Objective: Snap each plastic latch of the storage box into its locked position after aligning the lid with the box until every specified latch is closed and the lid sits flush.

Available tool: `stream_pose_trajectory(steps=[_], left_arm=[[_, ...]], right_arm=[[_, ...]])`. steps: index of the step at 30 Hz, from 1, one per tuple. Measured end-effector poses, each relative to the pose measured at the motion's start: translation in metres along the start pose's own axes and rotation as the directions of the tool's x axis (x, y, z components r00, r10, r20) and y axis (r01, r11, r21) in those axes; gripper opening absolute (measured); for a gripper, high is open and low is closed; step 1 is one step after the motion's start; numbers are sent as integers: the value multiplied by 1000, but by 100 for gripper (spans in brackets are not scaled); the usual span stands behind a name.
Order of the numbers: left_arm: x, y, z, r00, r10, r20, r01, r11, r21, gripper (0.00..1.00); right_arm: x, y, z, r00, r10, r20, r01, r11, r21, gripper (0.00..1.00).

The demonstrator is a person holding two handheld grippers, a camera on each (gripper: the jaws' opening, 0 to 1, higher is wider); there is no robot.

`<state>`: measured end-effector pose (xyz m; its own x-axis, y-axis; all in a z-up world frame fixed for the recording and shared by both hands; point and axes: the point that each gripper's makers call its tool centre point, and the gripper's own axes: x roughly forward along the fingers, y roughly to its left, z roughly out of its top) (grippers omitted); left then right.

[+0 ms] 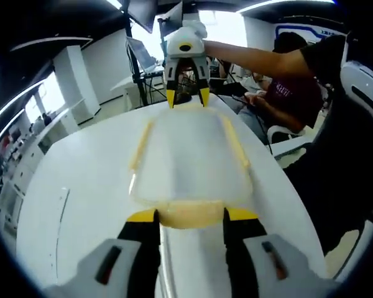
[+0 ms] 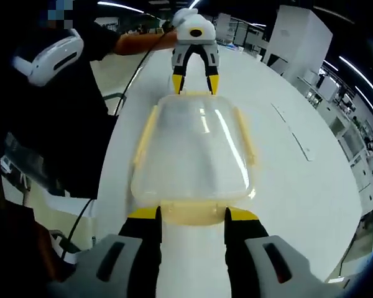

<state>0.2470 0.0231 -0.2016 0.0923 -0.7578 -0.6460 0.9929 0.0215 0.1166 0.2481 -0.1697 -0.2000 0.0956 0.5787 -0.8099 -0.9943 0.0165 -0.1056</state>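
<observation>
I count one storage box (image 2: 193,155) with its clear lid (image 2: 196,146) on, lying on the white table (image 2: 286,186). I have my left gripper (image 1: 189,218) and right gripper (image 2: 191,217) at opposite ends, each with jaws spread around a yellow end latch (image 2: 193,213), holding nothing.

One storage box, four latches, two grippers

One storage box (image 2: 193,152) with one clear lid (image 2: 196,143) is seen on one white table (image 2: 286,186). Four yellow latches are counted: one near latch (image 2: 193,212), one far latch (image 2: 194,94), and one side latch (image 2: 144,136) along each long edge. Two grippers are counted, the left gripper (image 1: 190,217) and the right gripper (image 2: 193,216), each with two yellow-tipped jaws. One seated person (image 1: 286,93) is seen beyond the table.
</observation>
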Motion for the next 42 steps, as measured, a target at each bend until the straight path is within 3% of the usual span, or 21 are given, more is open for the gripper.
stream_pose_trajectory(steps=[24, 30, 31, 34, 42], left_arm=[[-42, -5, -45, 999, 45, 0, -44, 995, -86, 38], [-45, -5, -49, 999, 45, -9, -46, 995, -88, 38], [-53, -2, -60, 999, 50, -21, -52, 995, -88, 38], [-60, -3, -65, 998, 59, -18, -60, 994, -92, 38], [-81, 3, -85, 997, 74, -18, -76, 991, -114, 38]], right_arm=[[36, -11, 58, 998, 65, 24, -63, 995, -78, 38], [38, -12, 62, 997, 71, 31, -68, 994, -83, 38], [45, -12, 72, 996, 79, 44, -75, 993, -89, 38], [55, -13, 82, 996, 89, 31, -86, 991, -100, 38], [71, -17, 94, 994, 108, 16, -106, 988, -116, 38]])
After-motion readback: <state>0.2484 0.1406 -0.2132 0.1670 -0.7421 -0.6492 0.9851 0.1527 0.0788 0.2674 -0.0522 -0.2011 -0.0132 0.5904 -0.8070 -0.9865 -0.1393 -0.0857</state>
